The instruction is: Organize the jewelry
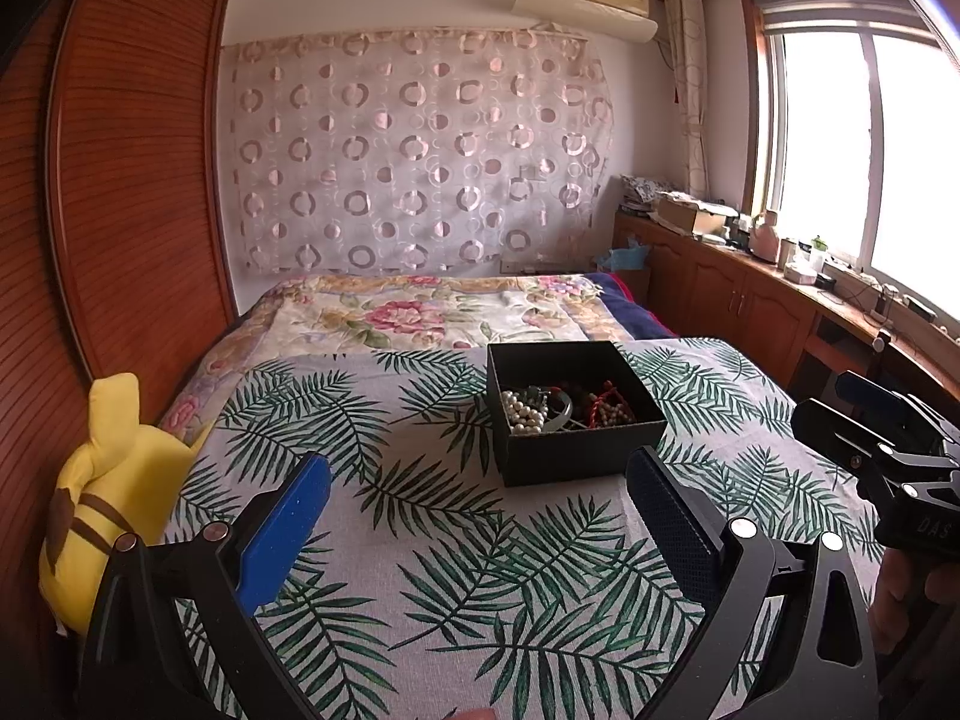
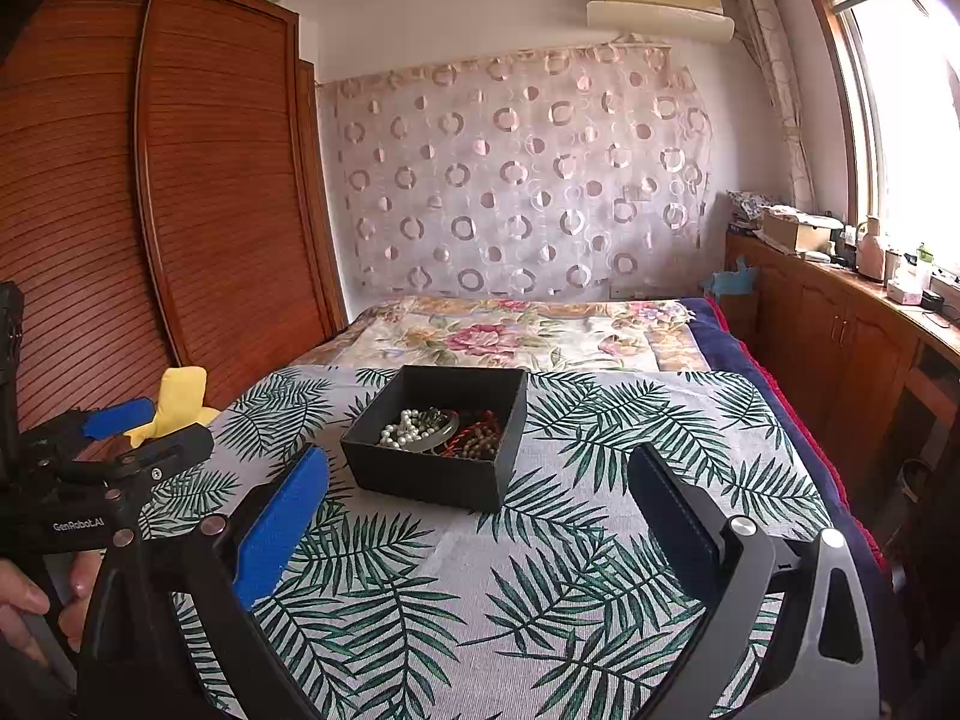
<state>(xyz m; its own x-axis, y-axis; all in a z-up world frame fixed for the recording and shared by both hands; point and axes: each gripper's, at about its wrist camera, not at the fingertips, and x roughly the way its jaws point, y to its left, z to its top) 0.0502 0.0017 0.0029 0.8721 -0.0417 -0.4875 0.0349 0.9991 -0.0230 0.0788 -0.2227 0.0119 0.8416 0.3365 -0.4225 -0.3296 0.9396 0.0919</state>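
A black open box point(image 1: 576, 456) stands on the leaf-print cloth point(image 1: 420, 540) on the bed. It holds a white pearl string point(image 1: 525, 414), a red bead string point(image 1: 606, 405) and other jewelry. It also shows in the right wrist view point(image 2: 432, 480), with the pearls point(image 2: 408, 427) inside. My left gripper point(image 1: 480, 468) is open and empty, short of the box. My right gripper point(image 2: 477, 462) is open and empty, just behind the box's near wall. The right gripper also shows at the right edge of the left wrist view point(image 1: 840, 414).
A yellow plush toy point(image 1: 108, 492) lies at the bed's left edge beside the wooden wardrobe point(image 1: 120, 180). A floral quilt point(image 1: 432, 312) covers the far half of the bed. A wooden cabinet point(image 2: 840, 336) with clutter runs under the window on the right.
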